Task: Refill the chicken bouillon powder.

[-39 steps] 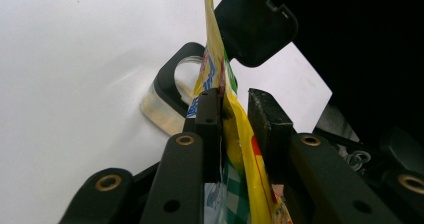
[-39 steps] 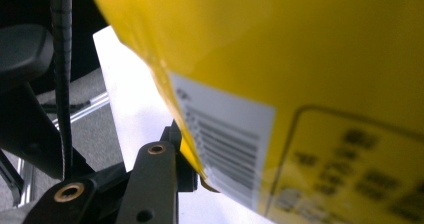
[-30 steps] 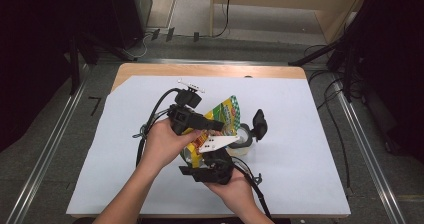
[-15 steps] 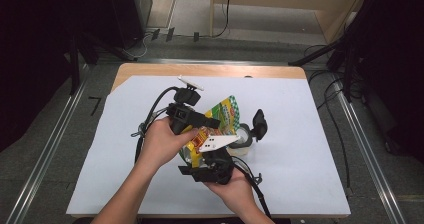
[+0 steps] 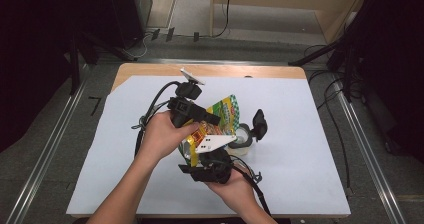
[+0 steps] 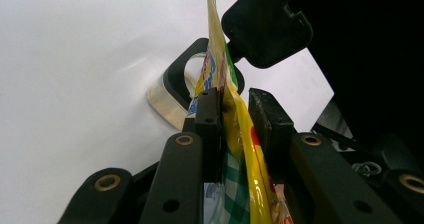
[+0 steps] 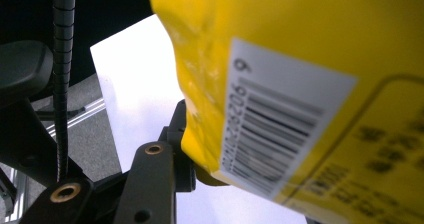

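Yellow packet [image 7: 310,84] hides right tongs' far jaw; print blurred.

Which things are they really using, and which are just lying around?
In use:
yellow snack bag
left gripper
right gripper

Lying about:
clear container with black flip lid
white sheet

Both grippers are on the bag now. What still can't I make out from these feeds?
- Right gripper, high view: jaws hidden under its grey plate.
- Right gripper view: the yellow snack bag covers one jaw; small print blurred.
- Left gripper view: bag bottom cut off by the lower edge.
- Clear container, high view: contents too small, partly behind the bag.
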The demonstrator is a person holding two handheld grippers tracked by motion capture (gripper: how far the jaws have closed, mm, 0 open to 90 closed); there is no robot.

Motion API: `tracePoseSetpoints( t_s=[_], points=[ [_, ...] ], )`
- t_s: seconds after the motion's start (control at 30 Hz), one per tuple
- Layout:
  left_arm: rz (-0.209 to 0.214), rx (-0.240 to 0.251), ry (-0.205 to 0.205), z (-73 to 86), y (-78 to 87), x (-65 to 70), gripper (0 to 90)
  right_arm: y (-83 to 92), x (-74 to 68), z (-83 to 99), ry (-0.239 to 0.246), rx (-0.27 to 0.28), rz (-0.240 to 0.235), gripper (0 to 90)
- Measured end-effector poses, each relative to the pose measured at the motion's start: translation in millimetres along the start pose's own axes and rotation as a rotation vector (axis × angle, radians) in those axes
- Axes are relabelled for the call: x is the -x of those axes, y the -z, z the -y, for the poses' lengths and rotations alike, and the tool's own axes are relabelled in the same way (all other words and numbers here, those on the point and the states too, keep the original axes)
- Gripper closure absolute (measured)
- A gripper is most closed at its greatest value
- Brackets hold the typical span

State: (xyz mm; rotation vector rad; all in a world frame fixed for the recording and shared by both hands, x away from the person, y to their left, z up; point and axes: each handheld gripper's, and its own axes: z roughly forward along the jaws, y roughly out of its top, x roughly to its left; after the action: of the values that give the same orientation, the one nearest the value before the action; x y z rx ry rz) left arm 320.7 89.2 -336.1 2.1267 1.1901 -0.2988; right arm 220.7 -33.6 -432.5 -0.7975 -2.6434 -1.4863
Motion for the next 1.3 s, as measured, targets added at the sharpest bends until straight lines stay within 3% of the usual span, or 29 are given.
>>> tracePoseSetpoints(
  t_s=[0.3,0.67,1.0,1.13,1.3],
  points=[
    [-0.021,0.024,-0.029,0.5,-6.1,6.8,76.3,-1.1,2.9,4.6,-0.022,0.007,0.009,63.3],
    [-0.038,0.019,-0.063,1.9,-7.2,15.3,76.7,-1.0,3.0,9.1,-0.022,0.028,0.011,63.9],
    [0.007,0.005,-0.038,-0.1,-9.5,11.3,77.3,0.8,1.7,10.2,-0.020,0.020,0.018,64.5],
    [-0.016,0.015,-0.042,-0.9,-9.0,14.4,77.1,1.5,4.1,9.0,-0.029,0.026,-0.002,65.0],
    [-0.007,0.014,-0.041,-1.5,-8.8,13.9,77.0,1.0,3.8,8.7,-0.031,0.035,-0.005,64.9]
  ],
)
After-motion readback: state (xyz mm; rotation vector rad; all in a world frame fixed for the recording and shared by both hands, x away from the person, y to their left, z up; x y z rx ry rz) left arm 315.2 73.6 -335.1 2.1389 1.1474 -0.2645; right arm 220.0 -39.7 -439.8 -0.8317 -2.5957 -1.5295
